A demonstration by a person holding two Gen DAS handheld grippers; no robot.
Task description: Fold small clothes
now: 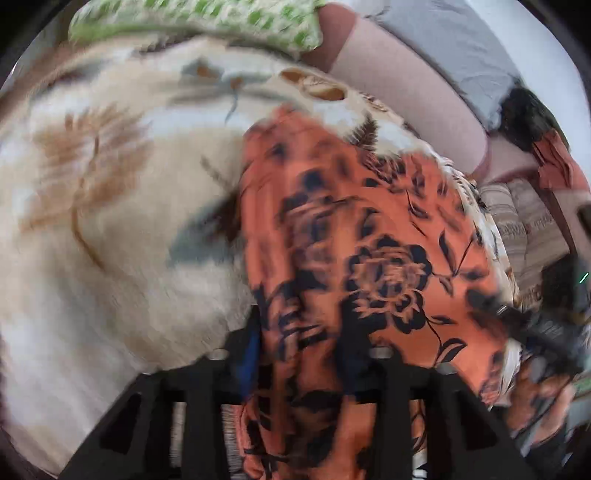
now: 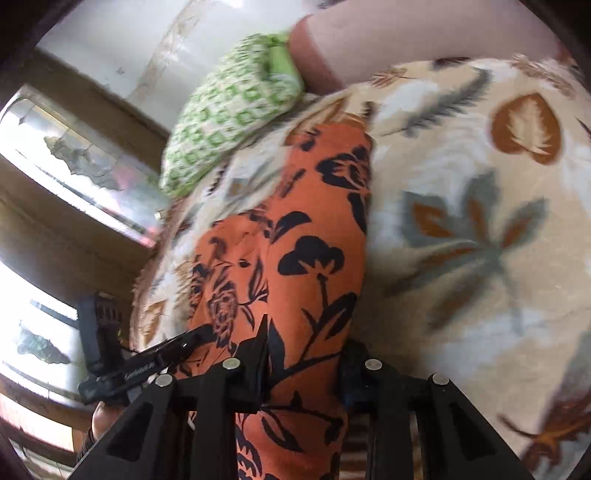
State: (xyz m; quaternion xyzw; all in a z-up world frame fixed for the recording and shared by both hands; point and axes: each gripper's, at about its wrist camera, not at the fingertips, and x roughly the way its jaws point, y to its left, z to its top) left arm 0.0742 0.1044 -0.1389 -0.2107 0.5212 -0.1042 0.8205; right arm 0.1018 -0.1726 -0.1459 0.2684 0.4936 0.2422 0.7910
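Note:
An orange garment with a black flower print lies stretched over a cream blanket with brown and grey leaves. My left gripper is shut on the garment's near edge, and the cloth bunches between its fingers. My right gripper is shut on the same orange garment at its other near edge. The right gripper also shows at the right edge of the left wrist view. The left gripper also shows at the lower left of the right wrist view. The left wrist view is blurred.
A green and white patterned pillow lies at the far end of the blanket, also in the right wrist view. A pink bolster and grey bedding lie beyond. Wooden window frames stand to the left.

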